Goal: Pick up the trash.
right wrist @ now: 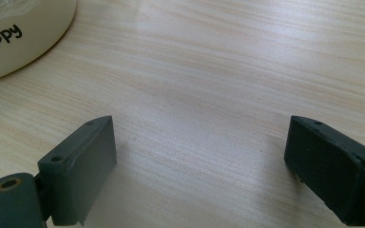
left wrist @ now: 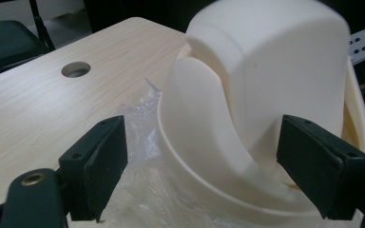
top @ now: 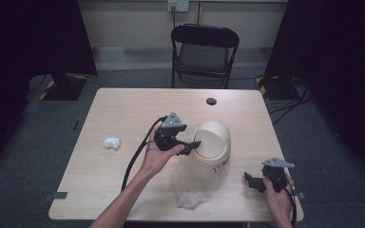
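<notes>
Risk assessment for the moment when the left gripper (top: 190, 145) stands at the swing lid of the cream bin (top: 212, 147), which sits at the centre right of the high view on the wooden table (top: 123, 114). Jaws of this gripper are spread wide with nothing clamped between them; in the left gripper view the domed lid (left wrist: 266, 61) rises between the two black pads (left wrist: 107, 156) without either pad pressing on it. A clear plastic liner (top: 190, 187) spills from under the bin toward the lower centre of the frame, loose and crumpled. The right gripper (top: 254, 182), at the lower right, rests low over bare wood with its jaws likewise apart and empty, well clear of the bin. First hazard, in my judgement: the bin is light and unsupported, so a push on the flap from the left side could slide or tip it toward the right, since the other hand is not bracing it. Second: the curved lid offers a smooth, sloping surface, and pads closing on it may skid off rather than seat. Third: the liner lies close to the lower pad and could be pinched or dragged, pulling the bin off its spot. A crumpled white paper ball (top: 111, 142) waits at the centre left, untouched.
</notes>
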Tool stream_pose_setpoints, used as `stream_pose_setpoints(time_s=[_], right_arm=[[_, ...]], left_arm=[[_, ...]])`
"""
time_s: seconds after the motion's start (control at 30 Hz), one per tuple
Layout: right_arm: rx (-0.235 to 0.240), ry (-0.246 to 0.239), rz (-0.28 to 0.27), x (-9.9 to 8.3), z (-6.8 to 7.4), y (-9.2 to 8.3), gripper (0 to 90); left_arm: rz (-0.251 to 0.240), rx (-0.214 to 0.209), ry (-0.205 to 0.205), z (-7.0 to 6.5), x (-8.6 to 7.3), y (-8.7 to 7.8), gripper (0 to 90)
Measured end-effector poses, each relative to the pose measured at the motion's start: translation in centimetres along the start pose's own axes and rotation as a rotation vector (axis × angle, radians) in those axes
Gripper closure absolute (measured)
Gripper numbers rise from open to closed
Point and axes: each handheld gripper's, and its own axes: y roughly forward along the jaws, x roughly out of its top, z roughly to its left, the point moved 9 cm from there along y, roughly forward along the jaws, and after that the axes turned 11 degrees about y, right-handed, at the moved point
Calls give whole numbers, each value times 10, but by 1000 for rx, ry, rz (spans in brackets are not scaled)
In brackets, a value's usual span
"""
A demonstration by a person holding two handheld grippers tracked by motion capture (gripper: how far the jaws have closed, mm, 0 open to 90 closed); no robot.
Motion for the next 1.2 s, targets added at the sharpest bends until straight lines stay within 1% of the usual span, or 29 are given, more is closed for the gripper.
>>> stream_pose_setpoints(time_s=[0.03, 0.07, 0.1, 0.17, 0.27, 0.4, 0.43, 0.5, 0.53, 0.57, 0.6, 0.63, 0.67, 0.7, 0.73, 0.8, 0.83, 0.87, 0.93, 0.97, 1.07, 1.1, 1.2], right_arm=[[2, 1, 0, 0, 0, 0, 94], [1, 1, 0, 0, 0, 0, 94], [1, 1, 0, 0, 0, 0, 94], [0, 0, 0, 0, 0, 0, 94], [1, 0, -1, 0, 0, 0, 94], [1, 0, 0, 0, 0, 0, 94], [1, 1, 0, 0, 0, 0, 94], [0, 2, 0, 0, 0, 0, 94], [0, 2, 0, 0, 0, 0, 94], [1, 2, 0, 0, 0, 0, 94], [1, 2, 0, 0, 0, 0, 94], [1, 2, 0, 0, 0, 0, 94], [1, 2, 0, 0, 0, 0, 94], [1, 2, 0, 0, 0, 0, 94], [1, 2, 0, 0, 0, 0, 94], [1, 2, 0, 0, 0, 0, 94], [0, 1, 0, 0, 0, 0, 94], [1, 1, 0, 0, 0, 0, 94], [0, 1, 0, 0, 0, 0, 94], [1, 2, 0, 0, 0, 0, 94], [1, 2, 0, 0, 0, 0, 94], [1, 2, 0, 0, 0, 0, 94], [1, 2, 0, 0, 0, 0, 94]], left_arm=[[7, -2, -3, 1, -1, 1, 172], [17, 3, 3, 2, -3, 2, 170], [17, 3, 3, 2, -3, 2, 161], [20, -6, -19, 5, -5, 3, 156], [19, -6, -18, 7, -5, 4, 153], [23, -1, -29, 10, -6, 6, 150], [39, -11, -45, 12, -7, 9, 146], [55, -26, -51, 12, -6, 12, 129], [55, -26, -51, 12, -6, 12, 113], [78, -8, -31, 14, -6, 15, 110], [85, -10, -30, 13, -5, 17, 117], [89, -6, -20, 13, -5, 18, 127], [90, 1, -17, 14, -5, 19, 137], [86, 0, -20, 14, -5, 21, 146], [86, -1, -32, 14, -5, 23, 153], [86, -8, -33, 13, -6, 27, 151], [95, 3, -41, 13, -7, 30, 157], [117, 16, -20, 13, -9, 32, 157], [114, 9, -23, 12, -9, 35, 158], [108, -10, -40, 12, -10, 38, 154], [106, -9, -46, 12, -10, 39, 156], [98, -3, -39, 12, -8, 40, 158], [93, -2, -34, 12, -7, 37, 160]])
